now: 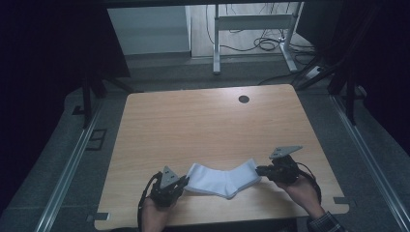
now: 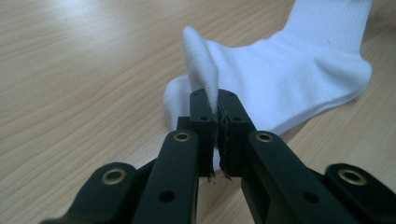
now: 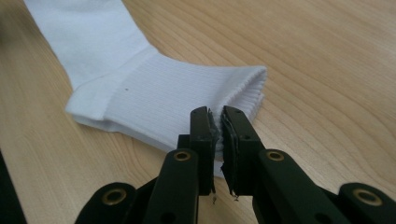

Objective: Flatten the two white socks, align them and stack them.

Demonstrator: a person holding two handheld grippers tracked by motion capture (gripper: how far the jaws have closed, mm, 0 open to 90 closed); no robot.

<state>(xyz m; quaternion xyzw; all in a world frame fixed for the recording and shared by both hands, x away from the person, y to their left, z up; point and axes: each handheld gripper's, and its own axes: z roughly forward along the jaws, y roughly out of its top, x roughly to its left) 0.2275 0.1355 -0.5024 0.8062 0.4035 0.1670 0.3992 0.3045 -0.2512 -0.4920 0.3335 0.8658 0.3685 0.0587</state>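
A white sock [image 1: 222,180] lies bent on the wooden table [image 1: 203,125] near its front edge. My left gripper [image 1: 184,181] is at the sock's left end. In the left gripper view the left gripper [image 2: 218,105] is shut on a raised fold of the toe end of the sock [image 2: 289,74]. My right gripper [image 1: 259,170] is at the sock's right end. In the right gripper view the right gripper [image 3: 216,117] is shut on the edge of the ribbed cuff of the sock [image 3: 154,93]. The rest of the sock rests flat on the wood.
A round dark cable hole [image 1: 244,99] sits near the table's far edge. Beyond the table stand a white desk frame [image 1: 251,23] and loose cables [image 1: 268,44] on the floor. Dark stands flank the table on both sides.
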